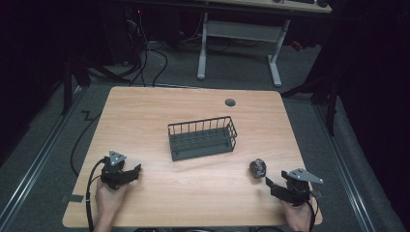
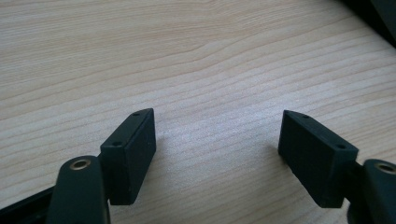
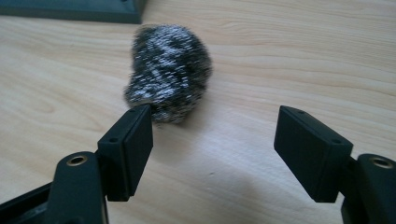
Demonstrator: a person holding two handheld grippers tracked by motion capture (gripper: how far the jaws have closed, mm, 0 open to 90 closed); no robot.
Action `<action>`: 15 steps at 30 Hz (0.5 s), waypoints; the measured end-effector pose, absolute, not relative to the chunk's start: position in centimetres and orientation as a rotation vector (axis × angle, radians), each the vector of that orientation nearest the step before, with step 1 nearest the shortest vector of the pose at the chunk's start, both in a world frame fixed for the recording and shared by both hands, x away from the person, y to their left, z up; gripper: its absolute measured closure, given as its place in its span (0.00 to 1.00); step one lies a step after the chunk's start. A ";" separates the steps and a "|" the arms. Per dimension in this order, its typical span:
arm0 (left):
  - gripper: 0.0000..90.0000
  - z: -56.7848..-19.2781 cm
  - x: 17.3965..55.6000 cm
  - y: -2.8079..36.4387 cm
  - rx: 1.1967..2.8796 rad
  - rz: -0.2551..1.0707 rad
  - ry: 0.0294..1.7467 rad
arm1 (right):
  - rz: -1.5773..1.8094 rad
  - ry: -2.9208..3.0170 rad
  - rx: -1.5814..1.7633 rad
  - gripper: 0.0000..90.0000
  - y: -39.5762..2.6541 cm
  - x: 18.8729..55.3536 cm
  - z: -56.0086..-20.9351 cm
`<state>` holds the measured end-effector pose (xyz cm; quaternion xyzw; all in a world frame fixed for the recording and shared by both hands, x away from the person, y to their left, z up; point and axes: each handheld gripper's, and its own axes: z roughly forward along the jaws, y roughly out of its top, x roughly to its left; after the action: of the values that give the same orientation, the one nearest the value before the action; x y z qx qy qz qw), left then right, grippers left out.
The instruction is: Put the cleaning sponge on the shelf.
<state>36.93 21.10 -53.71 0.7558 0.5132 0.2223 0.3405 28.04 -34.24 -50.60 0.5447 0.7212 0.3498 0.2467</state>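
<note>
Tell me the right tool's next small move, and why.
Probably ease the right tool forward so the steel wool ball sits between its jaws. They stand open with only bare table between them, and the ball lies just ahead, nearer one jaw.

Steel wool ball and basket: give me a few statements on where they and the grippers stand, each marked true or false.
1. The steel wool ball lies on the table, outside the wire basket. True.
2. The right gripper is shut on the ball. False: its jaws stand open, the ball just beyond them.
3. The left gripper is open over bare wood. True.
4. The basket holds the ball. False: nothing shows inside the basket.
5. The ball lies nearer the left gripper. False: it lies near the right.
</note>
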 end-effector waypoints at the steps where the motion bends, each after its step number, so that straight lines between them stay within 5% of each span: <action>1: 0.31 -53.7 36.9 21.1 1.967 0.579 1.335 | 0.953 1.977 1.475 0.31 -34.0 27.9 -50.6; 15: 0.31 -53.7 37.0 21.1 1.967 0.577 1.335 | 0.957 2.069 1.415 0.24 -31.6 30.0 -50.5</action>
<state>36.96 21.09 -53.71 0.7559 0.5132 0.2217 0.3407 29.99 -31.63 -50.49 0.5136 0.7509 0.3473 0.2275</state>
